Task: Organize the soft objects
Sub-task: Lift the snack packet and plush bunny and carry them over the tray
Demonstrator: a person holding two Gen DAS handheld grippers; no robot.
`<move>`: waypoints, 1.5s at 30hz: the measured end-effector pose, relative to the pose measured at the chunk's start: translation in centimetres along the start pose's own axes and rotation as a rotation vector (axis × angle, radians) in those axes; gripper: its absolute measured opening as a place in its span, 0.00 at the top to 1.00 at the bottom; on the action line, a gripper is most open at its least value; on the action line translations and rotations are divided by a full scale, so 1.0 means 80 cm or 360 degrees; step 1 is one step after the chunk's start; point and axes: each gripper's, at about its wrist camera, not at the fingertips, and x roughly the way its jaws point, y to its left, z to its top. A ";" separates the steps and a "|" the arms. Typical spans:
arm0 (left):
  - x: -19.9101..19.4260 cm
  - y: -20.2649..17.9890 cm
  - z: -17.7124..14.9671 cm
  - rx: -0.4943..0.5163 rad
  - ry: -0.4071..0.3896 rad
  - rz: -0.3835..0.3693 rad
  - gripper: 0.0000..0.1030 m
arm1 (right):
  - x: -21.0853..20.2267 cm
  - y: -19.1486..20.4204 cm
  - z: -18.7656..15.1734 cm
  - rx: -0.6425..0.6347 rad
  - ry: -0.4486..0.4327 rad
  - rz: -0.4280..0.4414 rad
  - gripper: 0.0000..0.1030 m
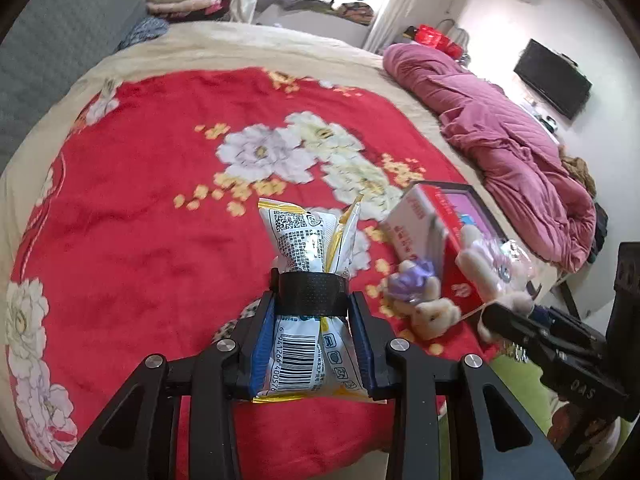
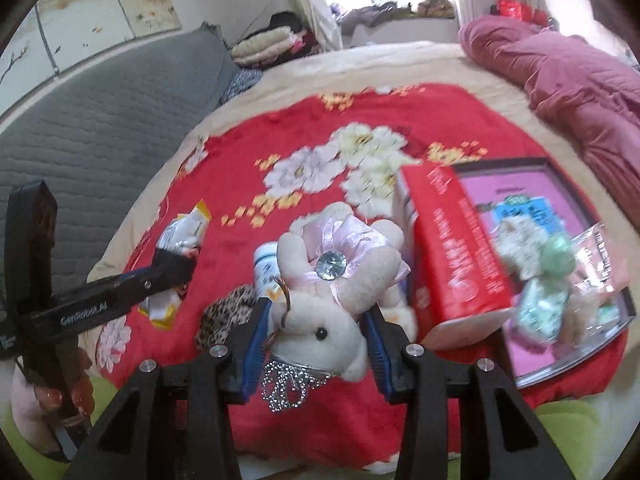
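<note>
My left gripper is shut on a white and yellow snack packet, squeezed at its middle and held above the red floral blanket. The right wrist view shows that left gripper and packet at the left. My right gripper is shut on a cream plush toy with a pink ribbon and a gem, its blue pads pressing both sides. In the left wrist view this plush toy hangs from the right gripper. A second plush toy with a purple ribbon lies beneath.
A red and white box leans on a black-rimmed tray holding a plush toy with a green ribbon. A white bottle and leopard-print cloth lie on the blanket. A pink quilt fills the right side.
</note>
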 end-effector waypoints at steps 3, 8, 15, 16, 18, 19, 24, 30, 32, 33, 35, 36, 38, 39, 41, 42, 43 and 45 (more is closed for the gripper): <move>-0.005 -0.023 0.005 0.0035 0.0006 -0.0021 0.64 | -0.017 -0.011 0.008 0.0011 -0.0058 -0.0031 0.57; -0.006 -0.075 0.015 0.0156 0.0000 -0.0054 0.64 | -0.051 -0.044 0.017 0.0072 -0.0163 -0.0092 0.57; 0.003 -0.148 0.029 0.0254 0.0001 -0.0155 0.64 | -0.092 -0.107 0.028 0.0183 -0.0280 -0.0185 0.57; 0.005 -0.159 0.030 0.0275 0.0005 -0.0168 0.64 | -0.098 -0.117 0.028 0.0196 -0.0297 -0.0206 0.57; 0.013 -0.186 0.032 0.0323 0.0023 -0.0186 0.64 | -0.106 -0.136 0.029 0.0223 -0.0321 -0.0253 0.57; 0.016 -0.198 0.032 0.0342 0.0029 -0.0197 0.64 | -0.110 -0.148 0.030 0.0249 -0.0331 -0.0268 0.57; 0.042 -0.259 0.035 0.0427 0.0064 -0.0272 0.64 | -0.124 -0.194 0.030 0.0325 -0.0364 -0.0332 0.57; 0.085 -0.320 0.029 0.0516 0.0138 -0.0307 0.64 | -0.128 -0.246 0.025 0.0403 -0.0354 -0.0407 0.57; 0.103 -0.335 0.025 0.0547 0.0167 -0.0295 0.64 | -0.127 -0.257 0.023 0.0408 -0.0354 -0.0431 0.57; 0.110 -0.340 0.023 0.0554 0.0183 -0.0286 0.64 | -0.125 -0.259 0.023 0.0408 -0.0350 -0.0432 0.57; 0.125 -0.348 0.020 0.0563 0.0209 -0.0283 0.64 | -0.120 -0.267 0.023 0.0404 -0.0338 -0.0437 0.57; 0.132 -0.351 0.018 0.0569 0.0223 -0.0272 0.64 | -0.117 -0.270 0.022 0.0403 -0.0331 -0.0437 0.57; 0.143 -0.356 0.014 0.0582 0.0239 -0.0258 0.64 | -0.110 -0.276 0.021 0.0400 -0.0321 -0.0430 0.57; 0.149 -0.359 0.012 0.0588 0.0250 -0.0254 0.64 | -0.106 -0.276 0.020 0.0398 -0.0313 -0.0427 0.57; 0.160 -0.363 0.008 0.0604 0.0271 -0.0243 0.64 | -0.096 -0.280 0.019 0.0382 -0.0284 -0.0437 0.57; 0.164 -0.364 0.006 0.0613 0.0278 -0.0241 0.64 | -0.092 -0.279 0.018 0.0373 -0.0272 -0.0450 0.57; 0.168 -0.365 0.005 0.0621 0.0287 -0.0239 0.64 | -0.088 -0.280 0.018 0.0352 -0.0259 -0.0464 0.57; 0.176 -0.366 0.001 0.0628 0.0306 -0.0238 0.64 | -0.081 -0.283 0.016 0.0347 -0.0245 -0.0466 0.57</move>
